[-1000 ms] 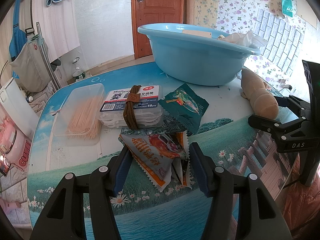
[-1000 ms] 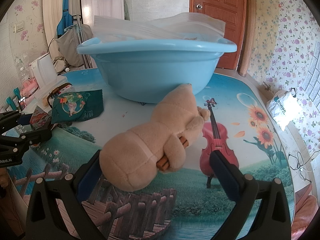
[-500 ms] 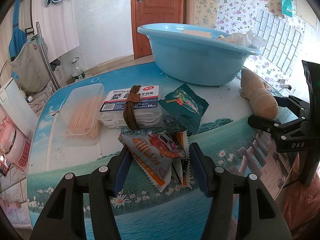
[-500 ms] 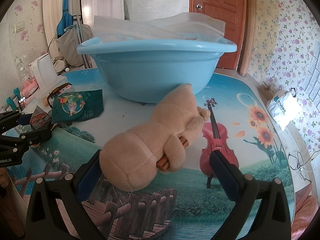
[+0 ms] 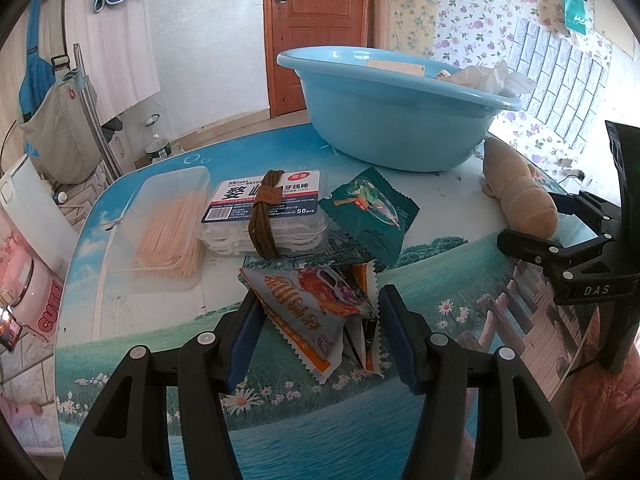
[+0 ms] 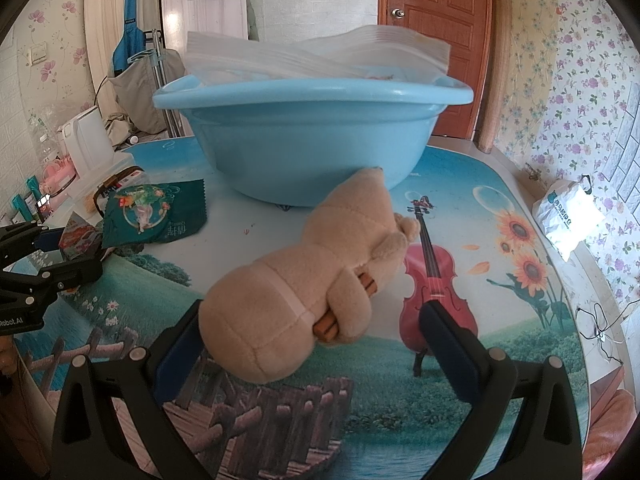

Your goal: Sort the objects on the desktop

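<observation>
Two orange snack packets (image 5: 308, 304) lie bunched between the blue pads of my left gripper (image 5: 318, 300), which is shut on them low on the table. The right wrist view shows the same left gripper (image 6: 76, 248) at the far left with a packet standing up between its fingers. A beige plush toy (image 6: 304, 280) lies on the table inside my right gripper (image 6: 312, 308). That gripper is open: its left pad is at the toy's rounded end and its right pad stands well apart. A light blue basin (image 5: 384, 120) sits behind.
A green packet (image 5: 368, 212), a floss-pick box (image 5: 296, 196) with a brown cord loop (image 5: 264, 216) on it and a clear toothpick box (image 5: 168, 220) lie beyond the left gripper. Clear zip bags (image 6: 320, 56) top the basin (image 6: 304, 144). The table edge curves along the right.
</observation>
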`<state>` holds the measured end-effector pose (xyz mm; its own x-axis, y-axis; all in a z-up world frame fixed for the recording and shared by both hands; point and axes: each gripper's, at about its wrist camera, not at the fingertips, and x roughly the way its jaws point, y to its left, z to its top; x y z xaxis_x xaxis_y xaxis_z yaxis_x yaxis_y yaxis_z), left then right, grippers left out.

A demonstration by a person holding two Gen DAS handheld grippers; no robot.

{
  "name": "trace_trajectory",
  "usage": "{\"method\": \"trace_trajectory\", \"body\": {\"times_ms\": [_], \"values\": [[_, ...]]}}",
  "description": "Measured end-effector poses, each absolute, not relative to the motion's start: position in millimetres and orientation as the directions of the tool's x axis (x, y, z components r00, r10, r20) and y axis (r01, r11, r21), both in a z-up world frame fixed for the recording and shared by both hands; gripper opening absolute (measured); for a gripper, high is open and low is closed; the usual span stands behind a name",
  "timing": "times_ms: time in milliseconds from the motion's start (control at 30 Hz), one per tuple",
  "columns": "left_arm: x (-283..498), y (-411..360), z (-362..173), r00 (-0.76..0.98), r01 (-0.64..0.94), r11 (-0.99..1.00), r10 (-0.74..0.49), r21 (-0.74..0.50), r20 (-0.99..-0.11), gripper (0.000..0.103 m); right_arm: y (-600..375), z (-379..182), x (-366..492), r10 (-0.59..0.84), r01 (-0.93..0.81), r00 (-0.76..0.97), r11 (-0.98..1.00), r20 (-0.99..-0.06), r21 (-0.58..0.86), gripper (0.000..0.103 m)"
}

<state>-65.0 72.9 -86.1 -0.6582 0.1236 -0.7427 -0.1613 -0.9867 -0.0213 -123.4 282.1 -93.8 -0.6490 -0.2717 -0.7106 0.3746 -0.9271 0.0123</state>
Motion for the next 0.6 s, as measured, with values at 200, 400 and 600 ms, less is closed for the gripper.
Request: {"method": "trace_trajectory", "body": {"times_ms": [200,400,600], "values": [[-67.0,73.6,-85.9,-0.654,-0.162,-0.987,0.123,-0.02,-0.747,0.057,283.4,-93.5,-122.4,-0.278,0.382,-0.651,-0.924,-0.706,0.013,0.103],[-66.3,73.6,-86.5,-0.658,-0.154,-0.988,0.114,-0.015,-0.745,0.057,284.0,-92.8,-122.6,-0.278,0.381,-0.651,-0.925,-0.706,0.013,0.103],[-66.4,72.8,-86.5,-0.659,-0.15,-0.989,0.111,-0.014,-0.744,0.057,283.1,-92.3,-122.1,-0.278,0.38,-0.652,-0.925,-0.705,0.013,0.103]]}}
